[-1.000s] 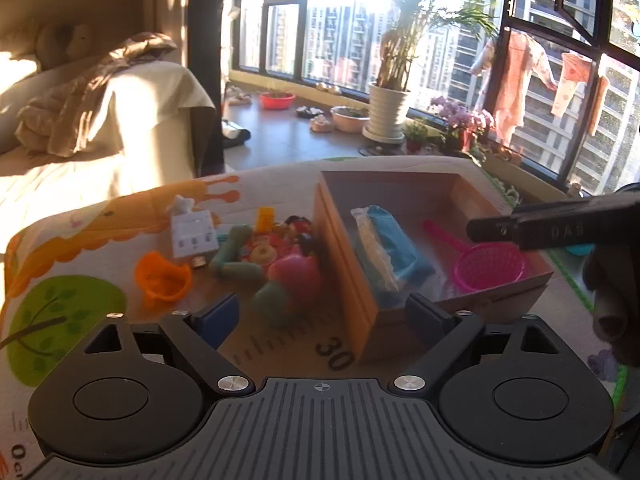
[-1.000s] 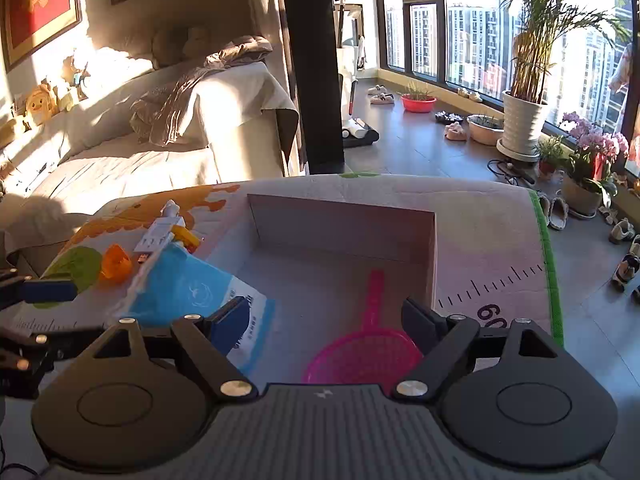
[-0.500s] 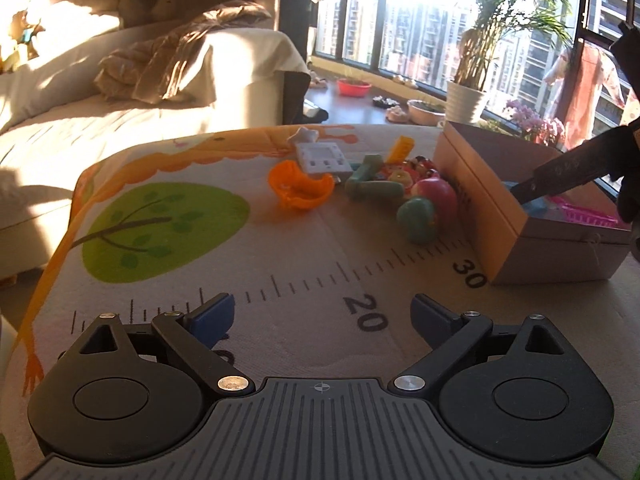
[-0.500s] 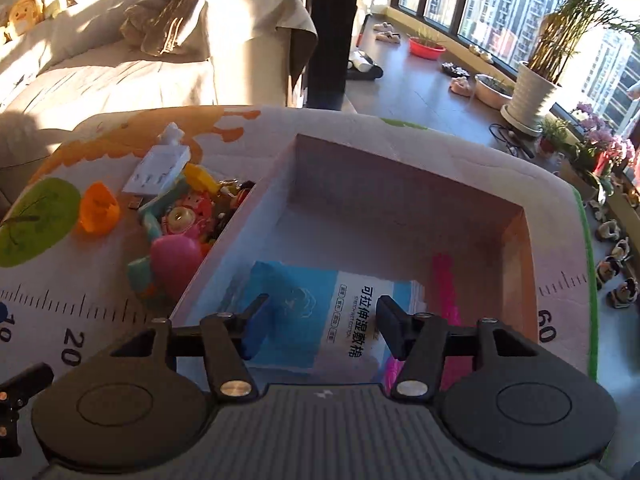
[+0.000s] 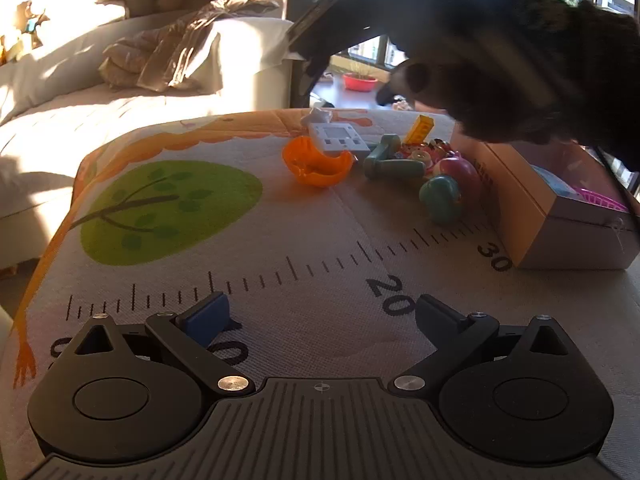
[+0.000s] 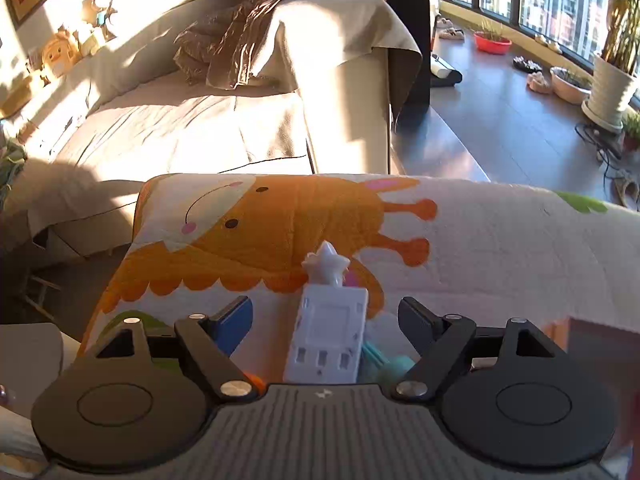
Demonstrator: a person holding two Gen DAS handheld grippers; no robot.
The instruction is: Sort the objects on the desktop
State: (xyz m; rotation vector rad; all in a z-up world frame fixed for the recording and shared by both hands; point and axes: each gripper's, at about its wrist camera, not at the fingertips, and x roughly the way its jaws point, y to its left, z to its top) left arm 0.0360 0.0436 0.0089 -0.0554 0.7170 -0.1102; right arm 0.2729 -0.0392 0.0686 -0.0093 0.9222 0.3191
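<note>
In the left wrist view a cardboard box [image 5: 532,196] at the right holds a blue packet [image 5: 558,186] and a pink strainer [image 5: 600,202]. Beside it on the printed mat lie an orange cup [image 5: 316,162], a white power strip [image 5: 338,138], a yellow brick [image 5: 422,128] and pink and teal toys [image 5: 444,188]. My left gripper [image 5: 320,316] is open and empty, low over the mat near the 20 mark. My right gripper [image 6: 326,316] is open, with the white power strip [image 6: 326,340] between its fingers, apart from both. A white star piece [image 6: 326,262] lies just beyond.
A covered sofa [image 6: 200,112] with a brown jacket stands beyond the mat's far edge. Plant pots [image 6: 608,88] and shoes sit on the floor by the windows. The right gripper's dark body [image 5: 480,40] hangs over the toys in the left wrist view.
My right gripper left the box and moved left to hover over the power strip, opening wider. My left gripper pulled back a little further from the toys.
</note>
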